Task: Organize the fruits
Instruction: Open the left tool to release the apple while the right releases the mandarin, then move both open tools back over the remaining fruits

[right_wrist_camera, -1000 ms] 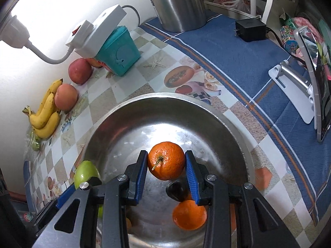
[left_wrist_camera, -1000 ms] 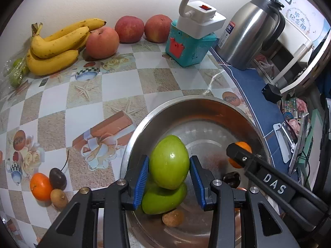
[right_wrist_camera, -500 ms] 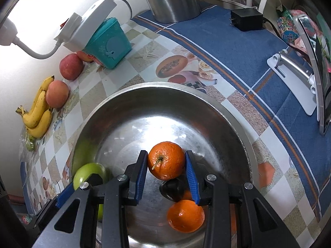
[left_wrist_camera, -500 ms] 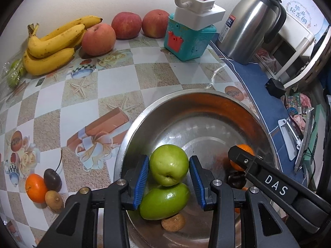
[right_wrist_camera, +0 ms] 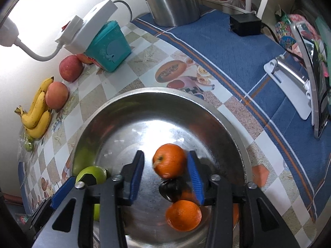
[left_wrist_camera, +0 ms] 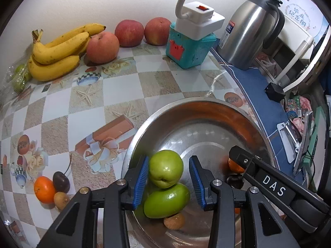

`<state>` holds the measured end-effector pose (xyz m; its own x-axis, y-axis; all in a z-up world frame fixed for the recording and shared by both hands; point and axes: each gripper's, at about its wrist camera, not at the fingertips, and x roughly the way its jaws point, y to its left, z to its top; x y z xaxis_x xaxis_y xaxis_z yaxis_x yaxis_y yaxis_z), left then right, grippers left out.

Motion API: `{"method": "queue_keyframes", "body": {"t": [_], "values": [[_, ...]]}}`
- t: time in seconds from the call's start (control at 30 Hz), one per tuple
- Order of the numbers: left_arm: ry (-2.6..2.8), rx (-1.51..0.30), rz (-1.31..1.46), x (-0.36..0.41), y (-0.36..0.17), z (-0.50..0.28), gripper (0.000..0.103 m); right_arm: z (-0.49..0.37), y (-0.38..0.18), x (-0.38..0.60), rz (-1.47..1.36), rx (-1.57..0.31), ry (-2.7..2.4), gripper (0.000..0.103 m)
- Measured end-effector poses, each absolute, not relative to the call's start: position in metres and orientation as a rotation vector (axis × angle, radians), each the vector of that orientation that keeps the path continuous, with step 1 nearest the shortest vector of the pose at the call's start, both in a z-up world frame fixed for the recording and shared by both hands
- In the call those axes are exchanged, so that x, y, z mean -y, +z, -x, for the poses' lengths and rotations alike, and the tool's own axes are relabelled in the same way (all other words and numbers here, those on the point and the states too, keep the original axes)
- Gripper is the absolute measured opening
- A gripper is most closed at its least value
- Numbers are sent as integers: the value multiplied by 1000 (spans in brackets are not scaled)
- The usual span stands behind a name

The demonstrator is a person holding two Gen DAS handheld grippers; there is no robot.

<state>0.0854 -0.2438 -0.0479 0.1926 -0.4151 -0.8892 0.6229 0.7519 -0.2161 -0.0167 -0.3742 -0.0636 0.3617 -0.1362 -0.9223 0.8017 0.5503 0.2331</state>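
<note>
Both grippers are over the steel bowl (left_wrist_camera: 198, 107) on the table (left_wrist_camera: 82, 111), pointing steeply down into it. Left gripper (left_wrist_camera: 169, 183): a green apple (left_wrist_camera: 166, 170) sits between its blue pads, left pad touching or nearly touching, a clear gap on the right side, so it reads as released, not clamped. That apple rests on top of a second green fruit (left_wrist_camera: 167, 200), with a small brown fruit (left_wrist_camera: 174, 221) just below, all at the bowl's near-left wall. Right gripper (right_wrist_camera: 165, 175): its jaws have just been opening; an orange (right_wrist_camera: 169, 160) is between them, blurred, close to the right pad with open space on the left, so no grip. Under it in the bowl are a dark round fruit (right_wrist_camera: 170, 190) and another orange (right_wrist_camera: 183, 215). Not yet in the bowl: bananas (left_wrist_camera: 58, 51) and three red apples (left_wrist_camera: 102, 44) along the back wall, plus a small orange (left_wrist_camera: 44, 189), a dark cherry-like fruit (left_wrist_camera: 61, 181) and a small brown fruit (left_wrist_camera: 61, 200) clustered at the table's left edge. A teal box (left_wrist_camera: 189, 49) with a white power strip (left_wrist_camera: 201, 19) on top and a steel kettle (left_wrist_camera: 248, 35) stand behind the bowl.
</note>
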Motion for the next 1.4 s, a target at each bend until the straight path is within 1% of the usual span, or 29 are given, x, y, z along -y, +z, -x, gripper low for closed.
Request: {"method": "queue_keyframes", "body": {"t": [0.2, 0.47, 0.7, 1.03, 1.17, 1.4], "values": [[-742, -1146, -218, 242, -34, -84, 51, 17, -47, 375, -743, -999, -689, 49], [-728, -1120, -216, 236, -17, -81, 51, 21, -26, 374, -712, -978, -692, 49], [-657, -1113, -207, 222, -5, -88, 51, 20, -20, 366, -692, -1005, -674, 49], [-569, -1142, -165, 195, -2, -99, 52, 20, -17, 349, -652, -1045, -643, 49], [-538, -1148, -145, 180, -2, -102, 55, 19, -14, 341, -632, -1052, -623, 49], [-484, -1166, -126, 159, -1, -105, 55, 21, -7, 328, -613, -1052, -597, 49]]}}
